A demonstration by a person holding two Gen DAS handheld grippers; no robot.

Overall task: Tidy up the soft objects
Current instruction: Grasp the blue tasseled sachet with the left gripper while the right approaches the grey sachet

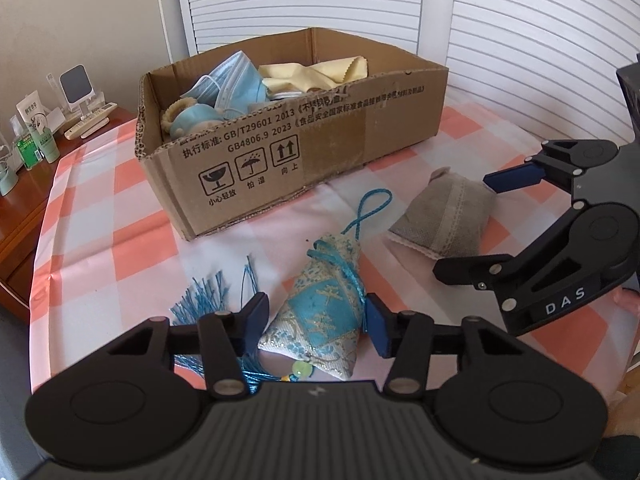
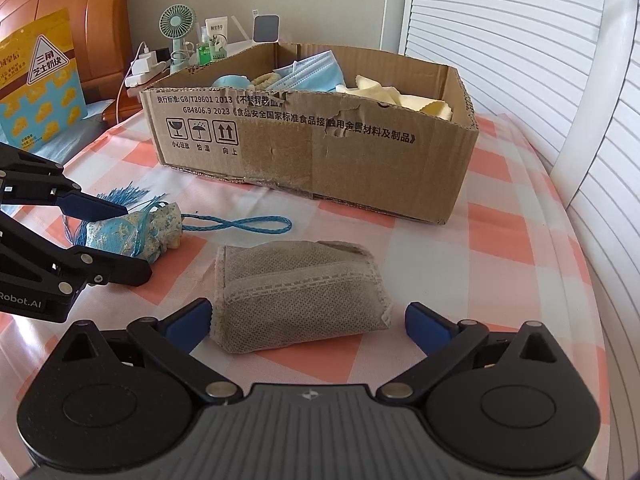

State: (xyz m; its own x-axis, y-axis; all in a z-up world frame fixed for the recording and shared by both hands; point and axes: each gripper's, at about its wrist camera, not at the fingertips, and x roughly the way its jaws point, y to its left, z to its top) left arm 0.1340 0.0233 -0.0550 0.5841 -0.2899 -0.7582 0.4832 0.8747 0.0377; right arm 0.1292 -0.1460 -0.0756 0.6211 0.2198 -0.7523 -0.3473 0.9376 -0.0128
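Observation:
A blue brocade sachet (image 1: pixel 324 304) with a tassel and a cord loop lies on the checked cloth, and the pads of my left gripper (image 1: pixel 316 322) press on both of its sides. The right wrist view shows the same grip (image 2: pixel 134 242) on the sachet (image 2: pixel 120 236) from the side. A grey lace-trimmed pouch (image 2: pixel 300 292) lies between the fingers of my right gripper (image 2: pixel 308 320), which stands open; a gap shows at the right pad. In the left wrist view that gripper (image 1: pixel 460 226) straddles the pouch (image 1: pixel 444 208). Behind both stands an open cardboard box (image 1: pixel 340 140).
The box (image 2: pixel 360 160) holds blue face masks (image 1: pixel 236 80), a yellow cloth (image 1: pixel 312 74) and a small blue plush item. A wooden nightstand (image 1: pixel 24 216) with bottles and a fan (image 2: pixel 176 24) stands left. White louvred doors (image 2: pixel 520 40) rise behind. A yellow snack bag (image 2: pixel 40 92) leans far left.

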